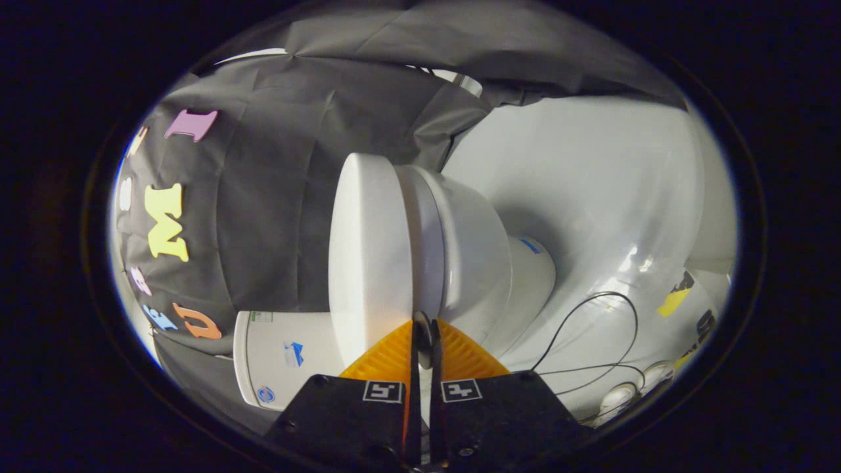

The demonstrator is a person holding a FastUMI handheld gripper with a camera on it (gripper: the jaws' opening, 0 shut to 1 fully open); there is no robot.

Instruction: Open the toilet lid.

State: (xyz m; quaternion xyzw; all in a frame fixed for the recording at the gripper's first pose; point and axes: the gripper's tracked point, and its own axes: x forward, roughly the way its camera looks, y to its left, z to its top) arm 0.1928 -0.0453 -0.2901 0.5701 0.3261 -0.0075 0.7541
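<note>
Gripper [424, 328] rolled on its side, nosing at the front edge of the closed toilet lid [368, 249].

The camera is lying sideways, so the toilet [473, 243] is appearing turned: its lid is facing the black cloth wall, the bowl is bulging toward the white floor [591, 184], and the tank [276, 355] is sitting beside the fingers' base. The roll is probably lining the two orange fingers [384, 361] up with the seam where the lid is resting on the seat, so that a tip can slip under the lip and lever it up. The fingers are sitting nearly clenched, only a thin dark slit between them, gripping nothing; their tips are meeting the lid's rim at the seam, though whether they are actually touching it cannot be told. The lid is lying fully down, just ahead of the fingertips. Black cables [591, 328] are trailing across the floor beyond.
</note>
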